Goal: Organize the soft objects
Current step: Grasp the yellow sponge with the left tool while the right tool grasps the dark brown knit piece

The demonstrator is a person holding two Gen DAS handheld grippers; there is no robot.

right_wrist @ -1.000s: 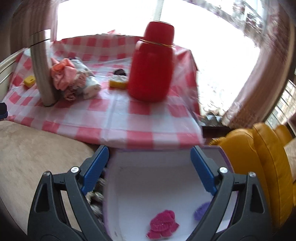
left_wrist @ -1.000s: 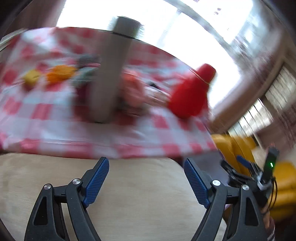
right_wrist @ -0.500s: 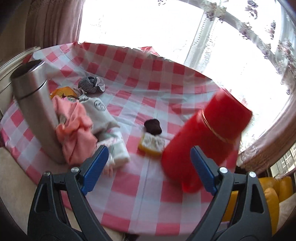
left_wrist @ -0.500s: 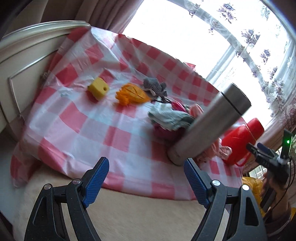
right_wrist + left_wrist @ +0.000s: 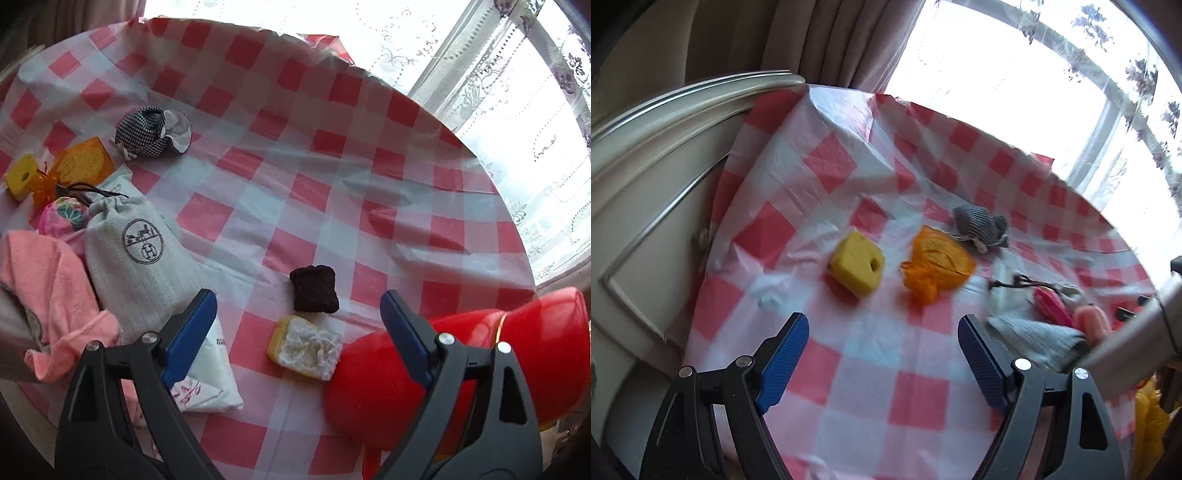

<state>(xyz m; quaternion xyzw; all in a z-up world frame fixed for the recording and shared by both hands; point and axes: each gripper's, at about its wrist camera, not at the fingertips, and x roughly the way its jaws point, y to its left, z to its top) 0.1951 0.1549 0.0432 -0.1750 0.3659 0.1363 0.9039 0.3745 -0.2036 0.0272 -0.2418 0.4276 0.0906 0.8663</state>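
Note:
Soft things lie on a red-and-white checked tablecloth (image 5: 871, 373). In the left wrist view my left gripper (image 5: 882, 347) hovers open and empty over the cloth, short of a yellow sponge block (image 5: 856, 268) and an orange mesh pouch (image 5: 936, 264), with a checked fabric pouch (image 5: 979, 223) beyond. In the right wrist view my right gripper (image 5: 297, 325) is open and empty above a dark knitted piece (image 5: 314, 290) and a yellow-and-white sponge (image 5: 306, 346). A grey drawstring bag (image 5: 136, 258), pink towel (image 5: 48, 288) and white packet (image 5: 212, 373) lie to its left.
A red flask (image 5: 443, 362) leans at the right in the right wrist view. A steel flask (image 5: 1137, 336) stands at the right edge in the left wrist view. A cream headboard (image 5: 646, 192) borders the cloth on the left. A bright window lies behind.
Both grippers have swung from the cushion and the white box up over the table. The left view has shifted left toward the yellow sponge; the right one has closed in on the dark knitted piece.

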